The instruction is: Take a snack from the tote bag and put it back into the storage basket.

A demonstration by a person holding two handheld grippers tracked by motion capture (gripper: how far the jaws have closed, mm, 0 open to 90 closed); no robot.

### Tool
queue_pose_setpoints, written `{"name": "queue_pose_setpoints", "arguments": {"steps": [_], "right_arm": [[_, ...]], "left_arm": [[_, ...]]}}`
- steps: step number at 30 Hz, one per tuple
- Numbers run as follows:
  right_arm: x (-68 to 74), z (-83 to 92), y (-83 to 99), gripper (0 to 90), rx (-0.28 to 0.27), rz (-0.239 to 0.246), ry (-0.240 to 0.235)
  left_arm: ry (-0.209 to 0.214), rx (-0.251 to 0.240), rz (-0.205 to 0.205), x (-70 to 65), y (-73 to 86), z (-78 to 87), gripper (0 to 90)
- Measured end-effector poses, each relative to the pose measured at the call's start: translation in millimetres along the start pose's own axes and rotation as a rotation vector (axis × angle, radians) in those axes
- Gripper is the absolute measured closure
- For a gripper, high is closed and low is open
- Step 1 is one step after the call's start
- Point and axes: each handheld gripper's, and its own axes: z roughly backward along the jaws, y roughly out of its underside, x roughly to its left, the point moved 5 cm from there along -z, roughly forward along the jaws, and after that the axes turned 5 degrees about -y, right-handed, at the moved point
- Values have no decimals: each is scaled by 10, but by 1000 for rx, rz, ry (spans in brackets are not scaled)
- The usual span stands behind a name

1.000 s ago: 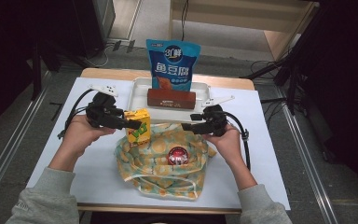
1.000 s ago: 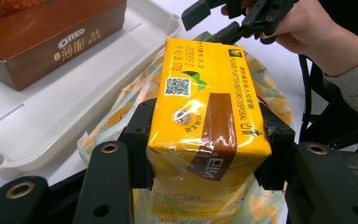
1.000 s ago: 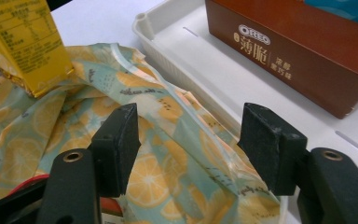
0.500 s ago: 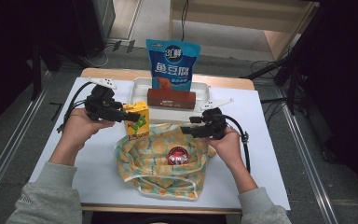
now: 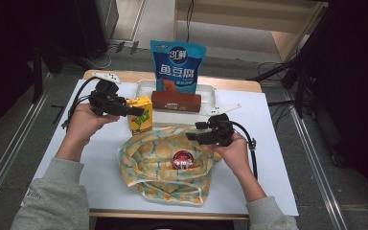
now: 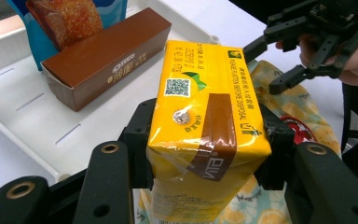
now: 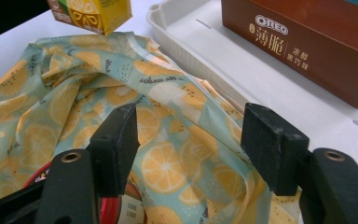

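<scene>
High view: my left claw (image 5: 135, 112) pinches yellow juice carton (image 5: 140, 114) upright, lifted just beside white tray (image 5: 210, 93), above the lemon-print bag's (image 5: 163, 165) far-left edge. Tray lies just right of carton, so left hand's nearer. Right claw (image 7: 189, 151) spread, empty, over bag; red-lidded tin (image 5: 182, 159) inside.
</scene>
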Motion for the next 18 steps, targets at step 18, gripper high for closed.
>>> {"name": "queue_pose_setpoints", "arguments": {"steps": [18], "right_arm": [[-9, -5, 10, 375, -4, -7, -9]], "left_arm": [[-40, -37, 20, 301, -80, -188, 510]]}}
